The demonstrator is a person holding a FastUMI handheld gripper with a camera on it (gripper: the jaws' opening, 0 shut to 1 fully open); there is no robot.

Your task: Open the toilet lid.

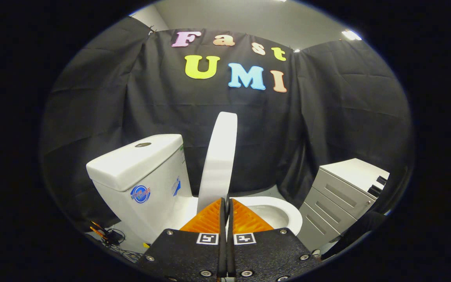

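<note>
A white toilet stands ahead, with its tank (139, 168) to the left of my fingers. The toilet lid (221, 156) is raised and stands nearly upright, seen edge-on just beyond my fingertips. The white seat and bowl rim (290, 213) lie to the right of the fingers. My gripper (226, 200) is shut, its fingers pressed together with nothing between them, and the tips sit in front of the lid's lower part. Whether the tips touch the lid I cannot tell.
A grey drawer cabinet (343, 196) with a white top stands to the right of the bowl. Cables and a small dark box (112, 237) lie on the floor left of the toilet base. Black cloth walls close the booth behind.
</note>
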